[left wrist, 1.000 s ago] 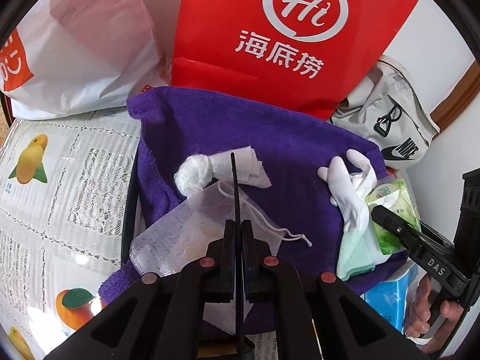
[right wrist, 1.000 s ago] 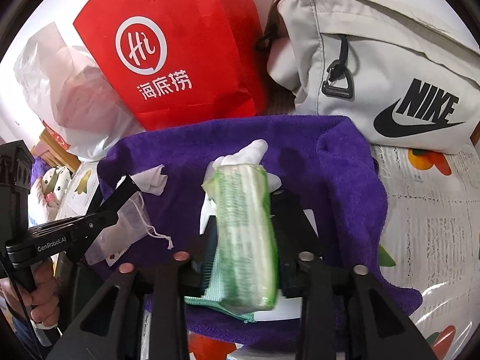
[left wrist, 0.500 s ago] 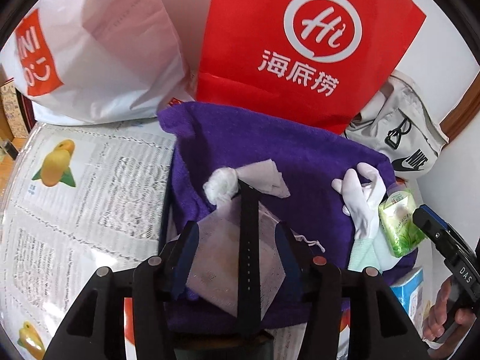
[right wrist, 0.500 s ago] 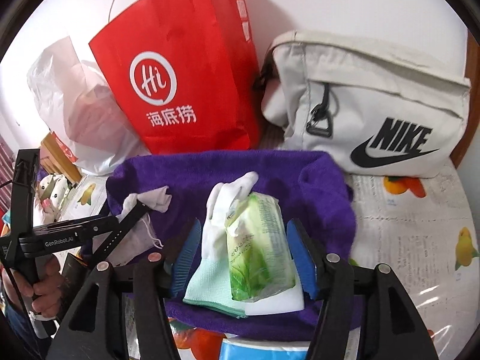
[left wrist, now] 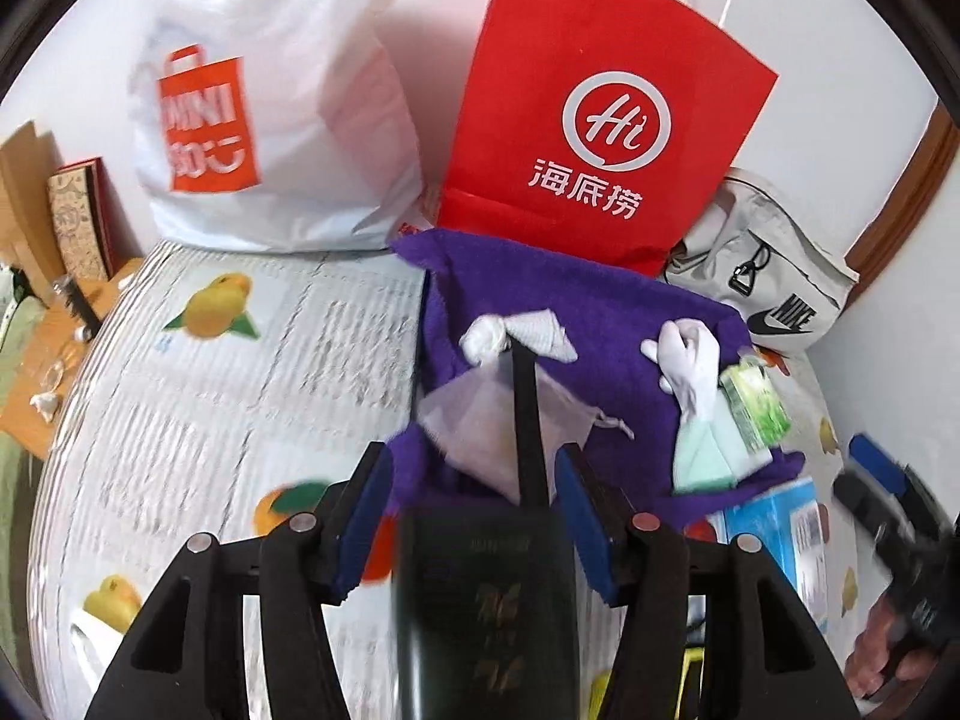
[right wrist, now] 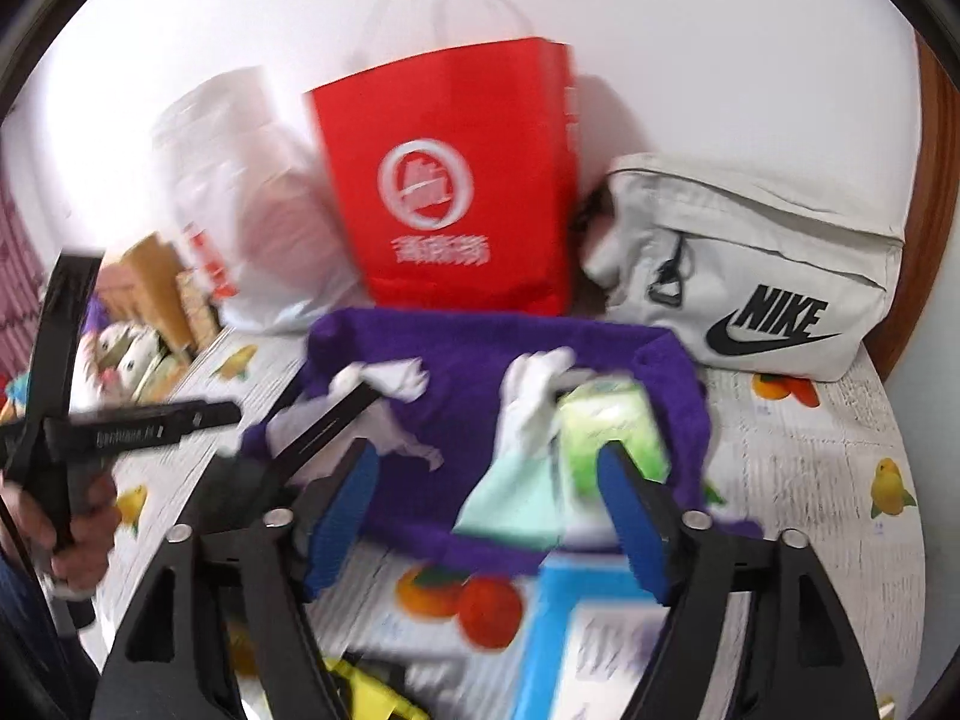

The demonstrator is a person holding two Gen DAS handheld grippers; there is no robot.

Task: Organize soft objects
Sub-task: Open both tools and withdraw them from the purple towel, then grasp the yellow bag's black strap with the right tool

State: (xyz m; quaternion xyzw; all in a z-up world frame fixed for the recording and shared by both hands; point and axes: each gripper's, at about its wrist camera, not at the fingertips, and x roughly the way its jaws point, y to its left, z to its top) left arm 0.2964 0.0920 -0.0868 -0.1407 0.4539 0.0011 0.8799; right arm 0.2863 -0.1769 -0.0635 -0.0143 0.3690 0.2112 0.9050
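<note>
- The left hand-held gripper point(left wrist: 474, 504) stands partly open over the near edge of a purple towel point(left wrist: 606, 324); its jaws have just been opening. A black strap point(left wrist: 528, 420) runs up between them, but the blue pads press on nothing.
- The right hand-held gripper point(right wrist: 486, 510) is wide open with nothing in its grip; its jaws have just been opening too. A green wipes pack point(right wrist: 606, 426) lies on the towel just beyond its right pad.
- The soft things lie on the towel, which is spread on the bench point(left wrist: 240, 396): a white mesh pouch point(left wrist: 480, 420) near the left, a knotted white cloth point(left wrist: 510, 336) just beyond it, and a white glove point(left wrist: 690, 360) to the right, on a mint-green cloth point(left wrist: 702, 456) beside the wipes pack.
- Along the far edge stand a white shopping bag point(left wrist: 288, 120), a red paper bag point(left wrist: 600, 120) and a grey bag point(left wrist: 774, 276); the red bag touches the towel's far edge.
- A blue box point(left wrist: 774, 516) sits at the towel's near right corner.
- The strap hides part of the pouch and the knotted cloth.
- A dark thing low in the left wrist view, between the gripper's arms, is too blurred to name.
- The right wrist view is smeared, so the red bag's print is unreadable, and a yellow thing at its bottom edge is cut off.
- A person's hand point(right wrist: 72, 516) grips the left tool's handle at the left of that view.
</note>
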